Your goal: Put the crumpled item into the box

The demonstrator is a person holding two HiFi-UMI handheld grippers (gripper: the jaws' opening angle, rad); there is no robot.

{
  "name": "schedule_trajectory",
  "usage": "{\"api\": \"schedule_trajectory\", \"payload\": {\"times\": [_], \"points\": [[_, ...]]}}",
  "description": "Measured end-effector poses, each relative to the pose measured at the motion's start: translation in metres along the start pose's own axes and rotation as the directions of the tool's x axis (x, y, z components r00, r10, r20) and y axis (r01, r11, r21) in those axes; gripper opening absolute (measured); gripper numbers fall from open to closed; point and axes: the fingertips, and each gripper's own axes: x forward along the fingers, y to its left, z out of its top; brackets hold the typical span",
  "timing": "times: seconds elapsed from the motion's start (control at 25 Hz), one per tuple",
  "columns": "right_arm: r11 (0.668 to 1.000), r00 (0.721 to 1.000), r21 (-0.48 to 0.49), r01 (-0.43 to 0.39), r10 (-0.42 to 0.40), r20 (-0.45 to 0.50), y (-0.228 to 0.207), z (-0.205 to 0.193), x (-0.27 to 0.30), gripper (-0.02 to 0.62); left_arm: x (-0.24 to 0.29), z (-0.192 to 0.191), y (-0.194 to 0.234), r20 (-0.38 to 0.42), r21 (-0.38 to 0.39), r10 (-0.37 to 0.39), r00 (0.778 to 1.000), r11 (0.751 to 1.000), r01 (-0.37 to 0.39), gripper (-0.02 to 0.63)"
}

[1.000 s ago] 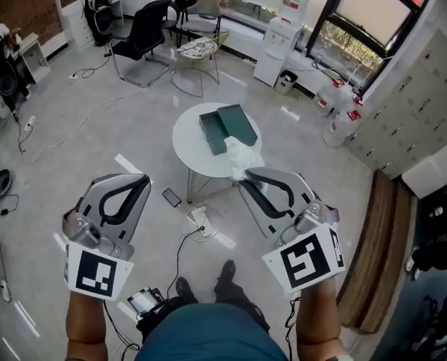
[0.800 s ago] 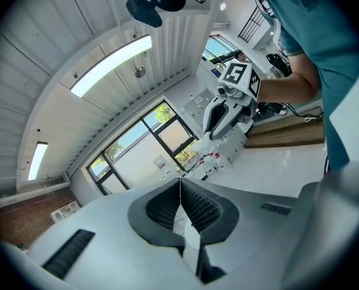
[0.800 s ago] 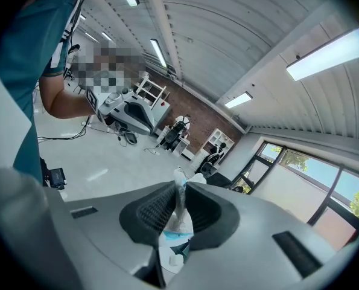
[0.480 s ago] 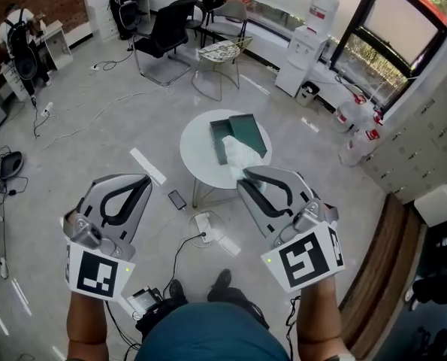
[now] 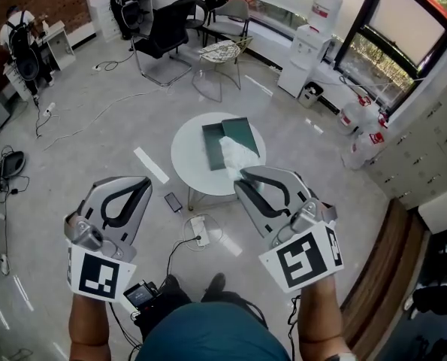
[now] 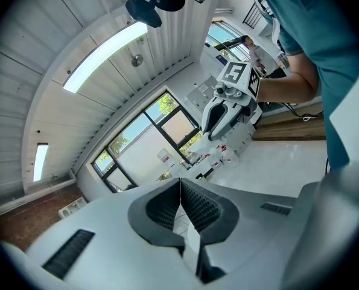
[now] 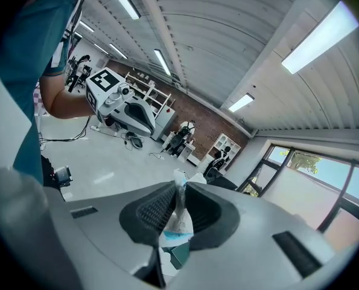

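Note:
A dark green box [image 5: 214, 143] with its lid [image 5: 241, 134] beside it lies on a small round white table [image 5: 189, 160] on the floor far below. My right gripper [image 5: 243, 177] is held high at chest level, shut on the crumpled white item [image 5: 234, 156], which shows against the table. In the right gripper view the crumpled item [image 7: 177, 221], white with a blue patch, is pinched between the jaws of the right gripper [image 7: 179, 193]. My left gripper [image 5: 143, 180] is shut with nothing in it; the left gripper [image 6: 180, 189] has its pads pressed together.
A black office chair [image 5: 161, 37] and a wire chair [image 5: 221, 53] stand beyond the table. A water dispenser [image 5: 308, 47] and water bottles [image 5: 360, 130] are at the back right. Cables, a power strip [image 5: 197, 230] and a phone [image 5: 172, 201] lie on the floor near the table.
The view has shifted a little, so the table and box sit slightly further left and higher. Both grippers hold the same pose, the right one still shut on the crumpled item.

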Motion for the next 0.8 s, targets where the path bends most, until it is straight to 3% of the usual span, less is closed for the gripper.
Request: {"api": "schedule_trajectory", "payload": {"times": [0.32,0.6,0.8], "points": [[0.999,0.998,0.036,0.029,-0.027,-0.065,0.001,-0.041,0.021,0.072,0.047,-0.027,-0.01,0.053,0.001,-0.055,0.997,0.998,0.055,0.02],[0.992,0.986,0.056,0.116,-0.109,-0.125,-0.019,-0.052,0.041,0.072,0.088,-0.038,0.006,0.149,0.023,-0.12,0.981,0.993,0.118,0.02],[0.986,0.974,0.064,0.153,-0.14,-0.176,-0.058,-0.021,0.084,0.072,0.112,-0.054,0.074,0.198,0.035,-0.156,0.968,0.988,0.152,0.02]]}}
